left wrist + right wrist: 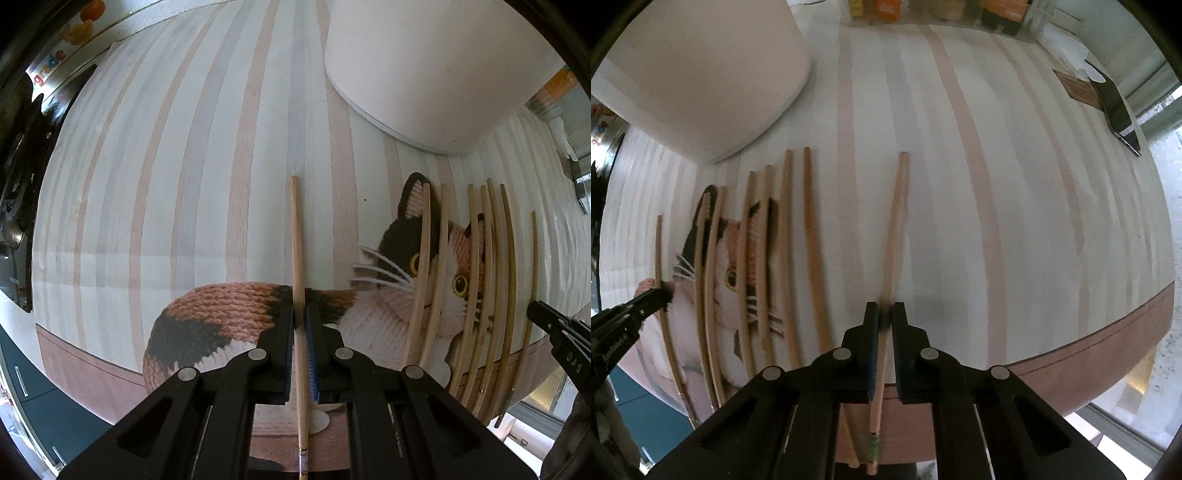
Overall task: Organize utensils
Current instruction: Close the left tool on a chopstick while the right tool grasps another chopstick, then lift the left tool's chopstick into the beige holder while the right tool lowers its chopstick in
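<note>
We've got a chopstick in each claw. Our left gripper (299, 317) is clamped on one chopstick (297, 236), pads tight on both sides of it, the stick running straight ahead over the striped mat (184, 166). Our right gripper (882, 314) is clamped on a second stick (895, 221), which leans a little to the right as it runs away from us; the part at the pads is blurred, so whether it's lifted or resting on the mat, we can't say.

Between the two grippers lies the row (480, 277) of chopsticks, side by side across the cat picture (436, 266), some close together, some with gaps. The white container (436, 66) sits just beyond their far ends.

By our reckoning we're mid-sort: two sticks in hand, the rest laid out. Next move, we'd judge, is to bring each held stick in beside the row, parallel with the others, ends level, then let go. The catch: thin round sticks roll, so set them flat before opening.
</note>
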Action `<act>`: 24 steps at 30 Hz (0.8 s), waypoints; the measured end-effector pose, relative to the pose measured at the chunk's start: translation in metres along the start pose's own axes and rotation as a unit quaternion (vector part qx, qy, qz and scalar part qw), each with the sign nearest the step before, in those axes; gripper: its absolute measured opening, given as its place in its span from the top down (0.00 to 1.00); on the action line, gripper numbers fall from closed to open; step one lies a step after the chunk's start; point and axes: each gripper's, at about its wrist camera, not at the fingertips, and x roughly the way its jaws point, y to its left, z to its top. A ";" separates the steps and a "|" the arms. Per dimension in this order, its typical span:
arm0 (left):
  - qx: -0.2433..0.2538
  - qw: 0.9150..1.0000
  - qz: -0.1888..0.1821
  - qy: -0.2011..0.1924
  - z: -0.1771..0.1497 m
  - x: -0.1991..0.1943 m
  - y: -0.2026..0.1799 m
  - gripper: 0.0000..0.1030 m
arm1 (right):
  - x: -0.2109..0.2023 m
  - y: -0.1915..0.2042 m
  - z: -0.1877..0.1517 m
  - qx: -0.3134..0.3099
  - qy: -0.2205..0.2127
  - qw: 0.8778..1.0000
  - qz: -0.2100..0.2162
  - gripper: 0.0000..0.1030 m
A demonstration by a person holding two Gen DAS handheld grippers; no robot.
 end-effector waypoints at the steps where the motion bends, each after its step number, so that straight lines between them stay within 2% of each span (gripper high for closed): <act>1: 0.001 1.000 0.001 0.000 0.000 0.000 0.000 0.95 | 0.000 -0.002 -0.001 0.000 0.002 1.000 -0.004 0.93; 12: 0.004 1.000 0.001 -0.002 -0.001 -0.001 0.000 0.95 | -0.005 -0.010 -0.011 -0.021 0.015 0.999 -0.022 0.92; 15: 0.004 1.000 0.001 -0.001 -0.001 -0.001 0.000 0.95 | -0.002 -0.005 0.004 -0.022 0.014 0.999 -0.028 0.92; 24: 0.009 1.000 0.003 0.000 0.001 -0.001 -0.001 0.95 | -0.002 0.014 0.001 -0.035 0.028 0.999 -0.022 0.92</act>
